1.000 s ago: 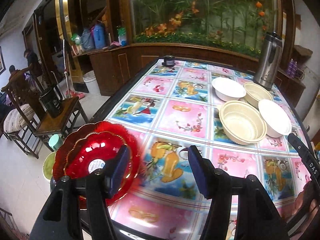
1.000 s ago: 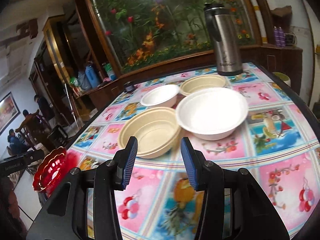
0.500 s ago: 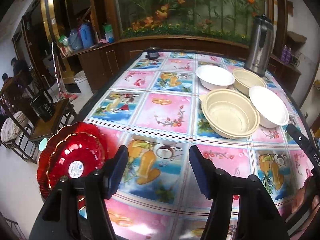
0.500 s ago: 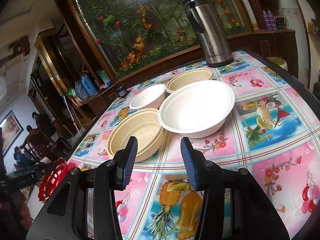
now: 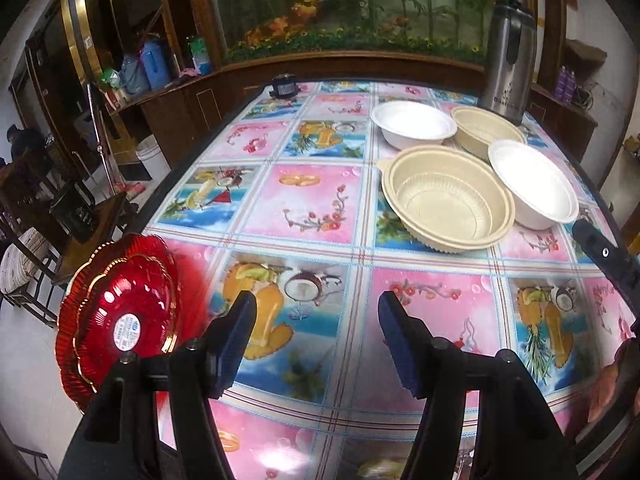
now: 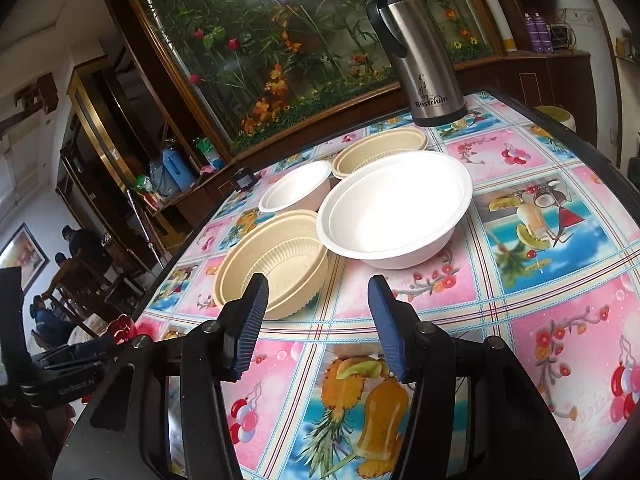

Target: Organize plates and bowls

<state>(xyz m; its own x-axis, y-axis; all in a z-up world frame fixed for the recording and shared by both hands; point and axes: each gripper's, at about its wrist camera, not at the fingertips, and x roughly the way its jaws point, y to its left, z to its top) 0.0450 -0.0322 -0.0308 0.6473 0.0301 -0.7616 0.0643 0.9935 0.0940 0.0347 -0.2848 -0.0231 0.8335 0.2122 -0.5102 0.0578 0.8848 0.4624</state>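
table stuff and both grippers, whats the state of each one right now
left gripper: open, empty
right gripper: open, empty
red plates: stacked, at table edge
near beige bowl: upright, empty
far beige bowl: upright
near white bowl: upright, empty
far white bowl: upright, empty
flask: upright, closed

Left wrist view: you look from the table's [image 5: 320, 208] near-left corner toward its far edge. Right wrist view: nearer, facing far-left. Both share the four bowls [image 5: 448, 200] [image 6: 276, 264] and flask [image 5: 508, 60] [image 6: 420, 52].
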